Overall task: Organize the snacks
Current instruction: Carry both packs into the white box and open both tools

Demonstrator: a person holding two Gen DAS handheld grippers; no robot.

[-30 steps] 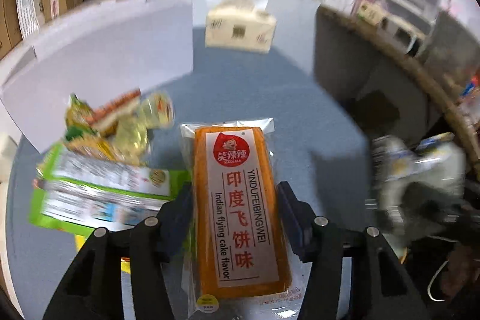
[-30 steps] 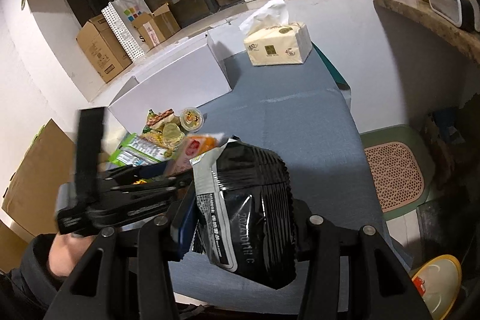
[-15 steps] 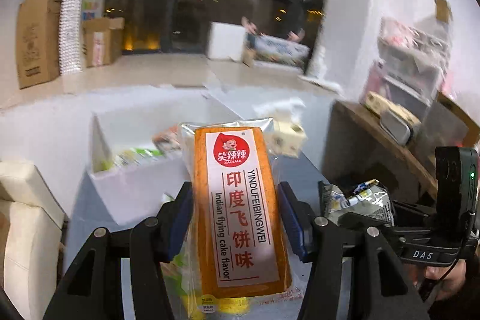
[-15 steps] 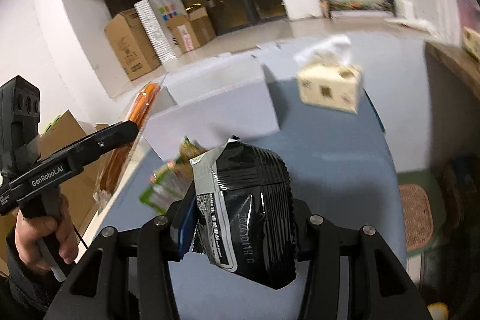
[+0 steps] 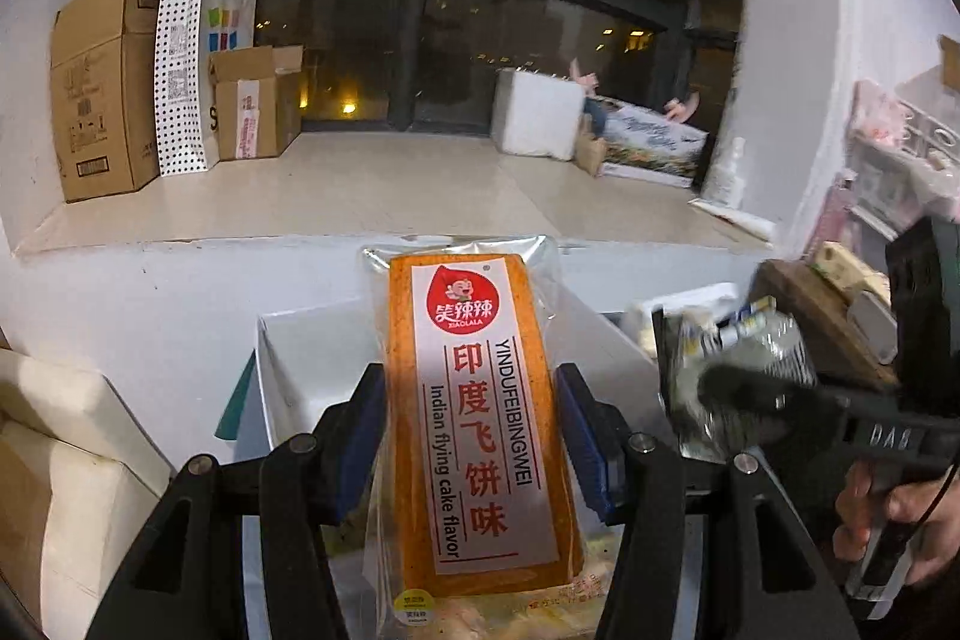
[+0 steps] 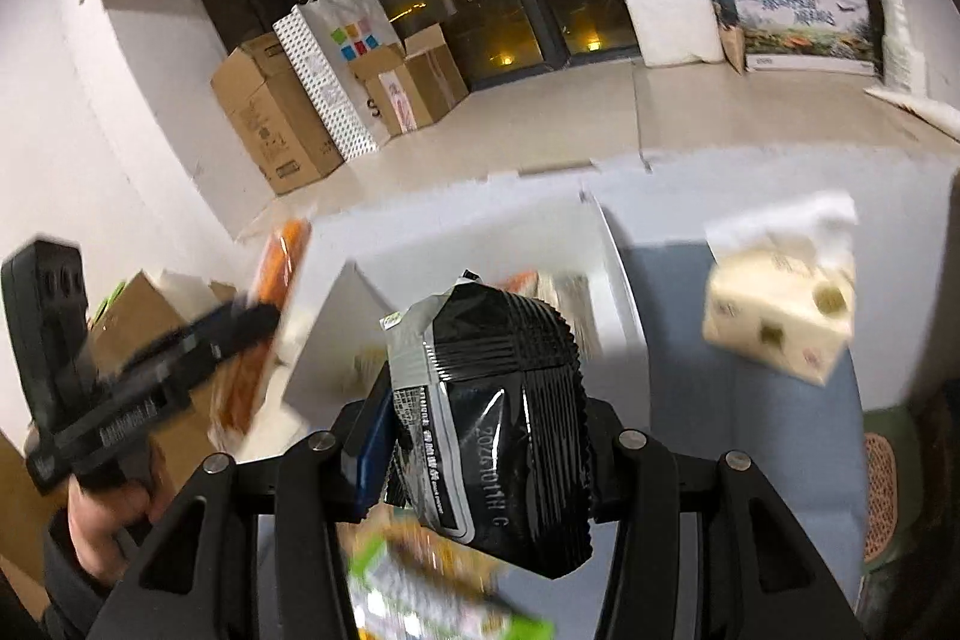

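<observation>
Right now my left claw [image 5: 471, 436] is pinching an orange snack pack [image 5: 480, 418], its blue pads pressed against both long edges; the label reads "Indian flying cake flavor" and the pack stands lengthwise away from me, raised above an open white box [image 5: 282, 376] whose near wall shows just behind the left pad. Some pale snacks lie blurred below the pack's lower end. My right claw [image 6: 480, 436] is clamped on a black foil bag [image 6: 498, 418], crinkled, with a silver strip down its left side and a zigzag seam on top; the bag sits tilted between the fingers, bulging past them. Beyond it the white box [image 6: 480, 244] lies open, with a few packets dimly visible inside, too smeared to name. To its right a tissue box [image 6: 780, 316] rests on the blue-grey table [image 6: 690, 388]. From the left camera I see my other claw [image 5: 738, 394] at the right edge, carrying its bag, with my hand [image 5: 894, 514] around the handle. From the right camera the left claw [image 6: 240, 334] shows at the left, the orange pack [image 6: 282, 250] sticking up from it, blurred. A green wrapper [image 6: 420, 598] streaks across the bottom. Cardboard boxes [image 5: 108, 88] and a dotted paper bag [image 5: 180, 70] stand on the ledge by the dark window.
</observation>
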